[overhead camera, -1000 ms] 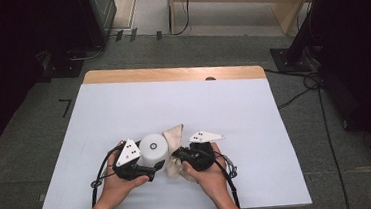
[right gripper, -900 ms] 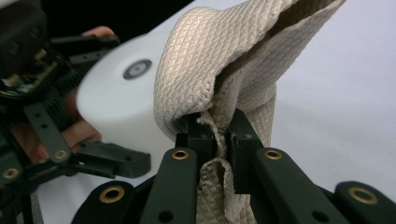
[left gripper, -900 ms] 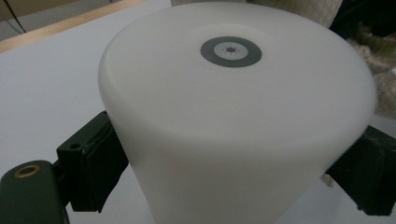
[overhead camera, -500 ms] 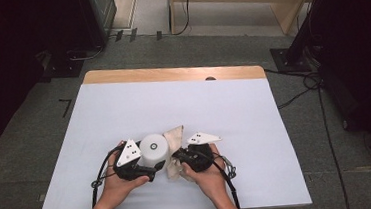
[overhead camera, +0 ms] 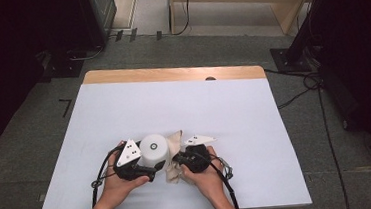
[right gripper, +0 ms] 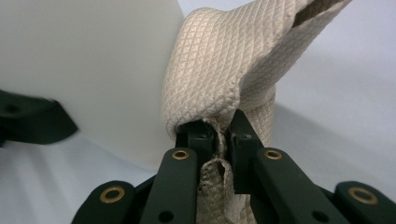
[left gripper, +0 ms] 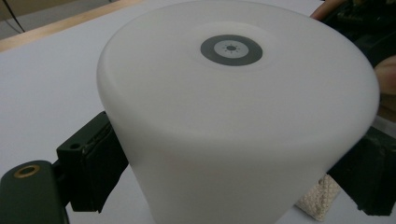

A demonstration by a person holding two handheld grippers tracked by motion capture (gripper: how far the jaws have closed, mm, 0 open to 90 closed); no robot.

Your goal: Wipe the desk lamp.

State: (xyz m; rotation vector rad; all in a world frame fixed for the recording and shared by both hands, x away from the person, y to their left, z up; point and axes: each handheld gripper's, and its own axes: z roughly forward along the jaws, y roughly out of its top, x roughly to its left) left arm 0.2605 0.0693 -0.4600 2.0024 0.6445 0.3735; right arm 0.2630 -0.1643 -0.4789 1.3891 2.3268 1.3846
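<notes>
Your left gripper (overhead camera: 151, 168) has its 2 jaws spread wide around the cup (overhead camera: 154, 148), pads pressed to its sides at 9 and 3 o'clock in the left gripper view, so it has a firm hold. The cup (left gripper: 233, 121) is white, stands upside down on the table (overhead camera: 224, 106) and shows a grey ring mark on its flat top. Your right gripper (overhead camera: 177, 159) is pinched almost fully closed on the cloth (overhead camera: 174, 155); in the right gripper view the beige waffle-weave cloth (right gripper: 219, 70) is clamped between the pads and bulges up toward 12 o'clock, touching the cup's wall at its 9 o'clock side. In the high view both grippers sit near the table's 6 o'clock edge, the cup at about 7 o'clock from the table's middle, the cloth just beside it at the cup's 3 o'clock. Your hands hold the grippers from below.
</notes>
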